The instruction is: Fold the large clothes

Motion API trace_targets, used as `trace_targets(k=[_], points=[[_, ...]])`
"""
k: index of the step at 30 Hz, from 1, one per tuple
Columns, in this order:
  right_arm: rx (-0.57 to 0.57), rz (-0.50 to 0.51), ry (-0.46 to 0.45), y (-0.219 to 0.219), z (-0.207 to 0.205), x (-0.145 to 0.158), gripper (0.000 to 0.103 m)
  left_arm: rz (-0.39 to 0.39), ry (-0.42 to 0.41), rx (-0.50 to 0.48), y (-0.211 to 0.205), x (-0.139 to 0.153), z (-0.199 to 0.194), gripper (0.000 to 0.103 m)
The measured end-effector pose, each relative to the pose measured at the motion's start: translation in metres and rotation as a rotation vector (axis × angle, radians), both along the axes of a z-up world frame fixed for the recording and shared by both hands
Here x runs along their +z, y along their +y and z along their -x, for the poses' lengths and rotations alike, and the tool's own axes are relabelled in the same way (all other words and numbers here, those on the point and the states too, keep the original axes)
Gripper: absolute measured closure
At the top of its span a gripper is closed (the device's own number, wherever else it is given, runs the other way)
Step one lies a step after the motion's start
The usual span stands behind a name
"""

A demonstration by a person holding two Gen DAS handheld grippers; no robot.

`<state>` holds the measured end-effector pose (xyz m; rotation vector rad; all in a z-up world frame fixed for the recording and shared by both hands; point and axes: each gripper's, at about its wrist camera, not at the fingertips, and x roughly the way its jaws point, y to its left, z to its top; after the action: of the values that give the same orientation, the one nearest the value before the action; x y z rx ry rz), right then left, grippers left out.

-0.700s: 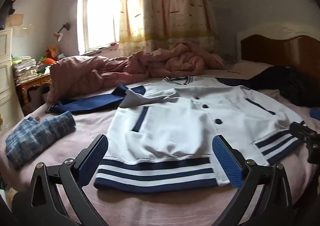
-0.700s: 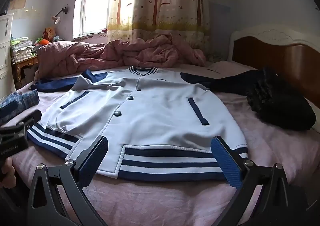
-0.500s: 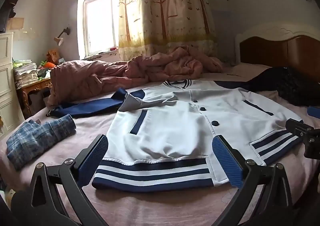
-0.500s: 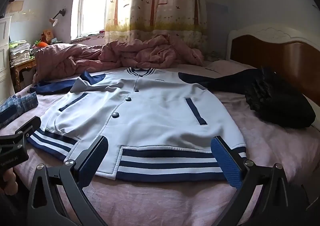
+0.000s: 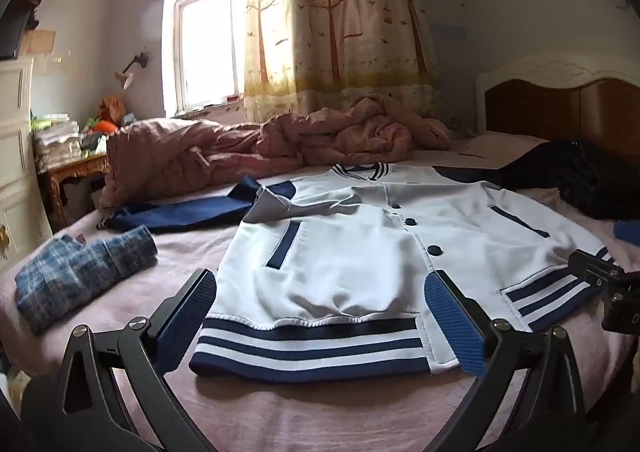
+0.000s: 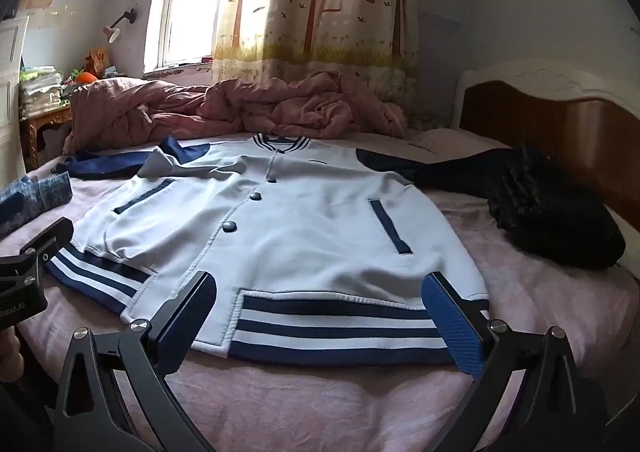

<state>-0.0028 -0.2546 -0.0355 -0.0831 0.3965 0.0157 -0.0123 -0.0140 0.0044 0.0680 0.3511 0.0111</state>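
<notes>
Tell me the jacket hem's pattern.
Navy and white horizontal stripes on the hem, clearest in the right wrist view.

A jacket (image 6: pixel 288 228) lies flat on the bed (image 6: pixel 320 392), hem nearest, collar toward twelve o'clock. Behind it at twelve sits a rumpled quilt (image 6: pixel 240 108). At nine lies a folded shirt (image 5: pixel 84 272); at three, a dark bundle (image 6: pixel 552 212) before the headboard (image 6: pixel 560 124).

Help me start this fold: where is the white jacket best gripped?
Probably the striped hem, near its two corners, coming from the near bed edge. The white jacket lies flat, front up, hem toward both open grippers: left gripper, right gripper.
</notes>
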Motion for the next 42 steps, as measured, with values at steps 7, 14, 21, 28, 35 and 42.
trace_targets(k=[7, 14, 21, 28, 35, 42], points=[[-0.005, 0.005, -0.012, 0.002, 0.004, 0.001, 0.000, 0.007, 0.022, -0.014, -0.001, -0.003, -0.003, 0.009], [-0.005, 0.004, -0.015, 0.001, 0.004, 0.000, 0.000, -0.014, 0.001, 0.036, 0.001, -0.005, -0.002, 0.000], [-0.006, 0.003, -0.015, 0.001, 0.002, -0.001, 0.000, -0.012, -0.002, 0.012, 0.000, -0.006, -0.002, 0.000], [-0.007, 0.006, -0.015, 0.000, 0.002, -0.001, 0.000, -0.021, -0.012, -0.011, -0.005, -0.008, 0.002, 0.000], [-0.009, 0.000, -0.019, 0.000, 0.003, 0.001, 0.000, -0.027, -0.071, -0.031, -0.008, -0.003, 0.012, 0.000], [-0.001, 0.029, -0.033, 0.006, 0.006, 0.000, 0.000, -0.039, -0.099, -0.033, -0.012, -0.001, 0.017, 0.000]])
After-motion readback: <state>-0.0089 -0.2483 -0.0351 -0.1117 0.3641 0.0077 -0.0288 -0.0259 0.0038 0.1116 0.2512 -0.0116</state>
